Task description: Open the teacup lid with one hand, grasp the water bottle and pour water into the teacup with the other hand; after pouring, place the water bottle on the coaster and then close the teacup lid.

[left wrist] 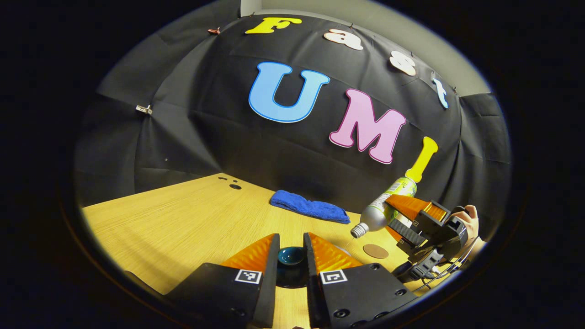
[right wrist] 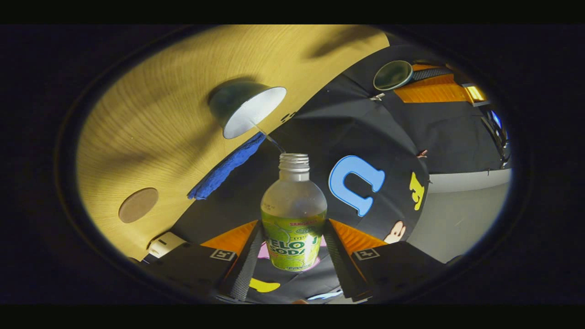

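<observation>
My right gripper [right wrist: 292, 225] is shut on a clear water bottle [right wrist: 294, 201] with a green label and no cap. The bottle is tipped, and a thin stream of water [right wrist: 268, 136] runs from its mouth into the open teacup [right wrist: 247, 109], dark outside and white inside, on the wooden table [right wrist: 151, 114]. My left gripper [left wrist: 291, 238] is shut on the dark teal teacup lid [left wrist: 291, 256], held up off the cup. In the left gripper view the right gripper [left wrist: 389, 217] holds the tilted bottle [left wrist: 379, 211] at the right, above the round brown coaster [left wrist: 375, 251].
A folded blue cloth [left wrist: 308, 208] lies at the back of the table [left wrist: 173, 219] against the booth wall. The coaster [right wrist: 138, 204] is bare. A hand [left wrist: 470, 217] grips the right gripper's handle. Small dark holes [left wrist: 235, 186] mark the far left of the table.
</observation>
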A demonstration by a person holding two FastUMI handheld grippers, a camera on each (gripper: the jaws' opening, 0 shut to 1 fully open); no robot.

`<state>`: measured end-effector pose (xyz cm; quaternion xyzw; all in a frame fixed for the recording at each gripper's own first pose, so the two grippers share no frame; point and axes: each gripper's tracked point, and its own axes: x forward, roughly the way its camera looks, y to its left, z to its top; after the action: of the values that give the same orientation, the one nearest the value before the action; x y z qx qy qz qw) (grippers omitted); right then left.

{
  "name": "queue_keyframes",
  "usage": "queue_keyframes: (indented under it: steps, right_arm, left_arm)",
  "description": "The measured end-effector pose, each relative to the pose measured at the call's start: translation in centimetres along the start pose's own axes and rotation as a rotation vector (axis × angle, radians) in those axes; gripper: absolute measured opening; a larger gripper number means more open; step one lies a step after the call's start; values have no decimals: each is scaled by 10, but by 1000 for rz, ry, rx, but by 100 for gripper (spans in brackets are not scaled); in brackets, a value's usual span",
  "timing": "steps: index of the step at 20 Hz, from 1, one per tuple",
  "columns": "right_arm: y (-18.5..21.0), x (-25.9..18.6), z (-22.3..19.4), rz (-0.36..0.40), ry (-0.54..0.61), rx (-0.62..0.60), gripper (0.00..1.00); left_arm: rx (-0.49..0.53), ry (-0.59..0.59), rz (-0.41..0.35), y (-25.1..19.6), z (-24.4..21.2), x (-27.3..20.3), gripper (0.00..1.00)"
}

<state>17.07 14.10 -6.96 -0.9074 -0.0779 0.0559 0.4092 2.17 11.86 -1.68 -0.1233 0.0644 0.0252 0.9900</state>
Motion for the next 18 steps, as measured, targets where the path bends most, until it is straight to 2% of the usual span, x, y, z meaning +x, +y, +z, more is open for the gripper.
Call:
queue_keyframes:
  steps: [5, 7, 10, 11, 12, 15, 18]
  right_arm:
    - [1, 0, 1, 4, 0, 2, 78]
    - [6, -1, 3, 24, 0, 40, 78]
    - [31, -4, 12, 116, -7, 209, 78]
    - [38, -6, 14, 141, -4, 269, 78]
    - [43, -9, 18, 165, -1, 330, 78]
    - [51, -14, 23, 219, 6, 498, 78]
    - [62, -22, 38, 294, 5, 726, 78]
  left_arm:
    - [0, 1, -1, -1, -1, 0, 35]
    - [0, 0, 0, 0, 0, 0, 35]
    - [0, 0, 3, 1, 0, 0, 32]
    - [-1, 1, 5, 3, -1, 0, 35]
    - [-2, 3, 7, 4, -1, 1, 32]
    - [1, 6, 14, 6, -3, 2, 32]
    - [5, 8, 19, 7, -3, 2, 35]
